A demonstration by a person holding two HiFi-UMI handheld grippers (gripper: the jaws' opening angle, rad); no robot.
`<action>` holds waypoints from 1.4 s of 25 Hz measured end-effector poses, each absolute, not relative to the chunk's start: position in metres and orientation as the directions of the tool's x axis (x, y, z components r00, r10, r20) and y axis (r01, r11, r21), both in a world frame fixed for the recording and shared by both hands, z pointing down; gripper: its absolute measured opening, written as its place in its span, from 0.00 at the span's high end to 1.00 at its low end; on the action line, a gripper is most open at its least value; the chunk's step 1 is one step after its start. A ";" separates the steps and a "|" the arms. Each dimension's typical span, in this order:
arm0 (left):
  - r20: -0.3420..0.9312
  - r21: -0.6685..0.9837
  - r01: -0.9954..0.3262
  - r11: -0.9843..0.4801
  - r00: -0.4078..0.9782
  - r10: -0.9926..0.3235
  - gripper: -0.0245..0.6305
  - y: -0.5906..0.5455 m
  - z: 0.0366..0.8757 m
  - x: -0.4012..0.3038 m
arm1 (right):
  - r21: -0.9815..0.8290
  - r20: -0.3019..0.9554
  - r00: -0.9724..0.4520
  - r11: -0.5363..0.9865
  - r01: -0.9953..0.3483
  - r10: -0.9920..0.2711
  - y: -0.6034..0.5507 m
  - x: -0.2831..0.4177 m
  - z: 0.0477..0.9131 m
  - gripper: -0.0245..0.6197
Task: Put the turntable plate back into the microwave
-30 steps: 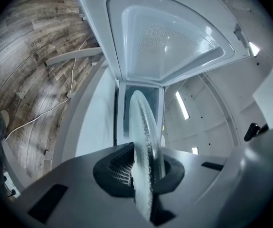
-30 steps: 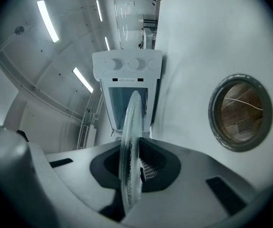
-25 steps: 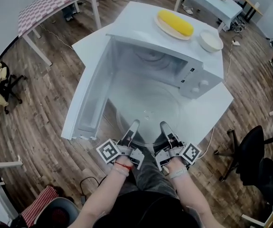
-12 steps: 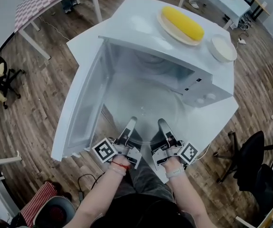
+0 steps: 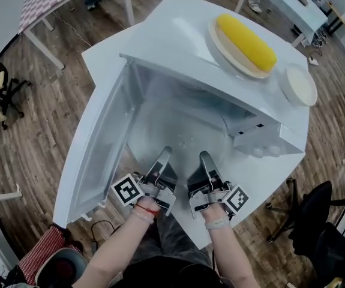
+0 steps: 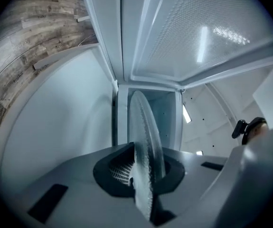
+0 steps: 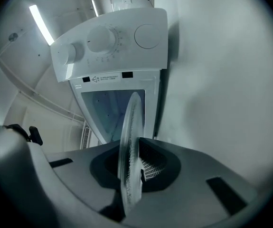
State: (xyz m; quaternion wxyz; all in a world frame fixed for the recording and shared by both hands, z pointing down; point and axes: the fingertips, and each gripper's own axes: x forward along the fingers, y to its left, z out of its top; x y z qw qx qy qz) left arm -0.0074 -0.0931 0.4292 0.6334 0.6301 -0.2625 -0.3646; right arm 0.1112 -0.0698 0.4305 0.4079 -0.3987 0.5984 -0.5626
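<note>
Head view, first speaker: You look steeply down on a white microwave (image 5: 178,47). Its door (image 5: 97,155) is swung wide, out to the left of your left gripper (image 5: 163,158). Your right gripper (image 5: 206,161) sits just beside the left one, and both point forward into the open cavity.

Second speaker: Where is the turntable plate (image 5: 179,135)?

First speaker: Straight ahead of both grippers. It is a clear glass disc, held about level, with its near rim in your jaws. It seems to reach into the cavity mouth, though the far rim is hard to trace through clear glass.

Second speaker: How do the jaws stand?

First speaker: Left gripper view shows that gripper's jaws drawn narrow and pinching the rim, with the disc edge-on between them. Right gripper view shows the same pinch, with the control panel (image 7: 110,44) and its two dials ahead of that gripper.

Second speaker: Why two grips?

First speaker: Likely so the glass rides level and cannot twist or slip. Holding only the near rim leaves the rest free to pass in, and the wide door clears your left side. I judge the plate mid-insertion, not yet seated. Nothing shows the hub beneath it, so centre it before you let go.
</note>
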 end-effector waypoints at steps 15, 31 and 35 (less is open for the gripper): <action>-0.114 0.991 0.129 -0.046 0.597 -0.794 0.91 -0.129 0.436 -0.001 | -0.999 -0.046 -0.313 0.046 0.007 -0.949 -0.105 0.118 0.440 0.90; -0.088 0.987 0.159 0.008 0.591 -0.802 0.91 -0.150 0.437 0.004 | -1.000 -0.011 -0.239 0.005 0.025 -0.971 -0.124 0.121 0.443 0.90; -0.097 0.986 0.165 0.008 0.616 -0.782 0.91 -0.141 0.436 0.008 | -1.000 0.005 -0.220 -0.012 0.029 -0.976 -0.128 0.122 0.444 0.90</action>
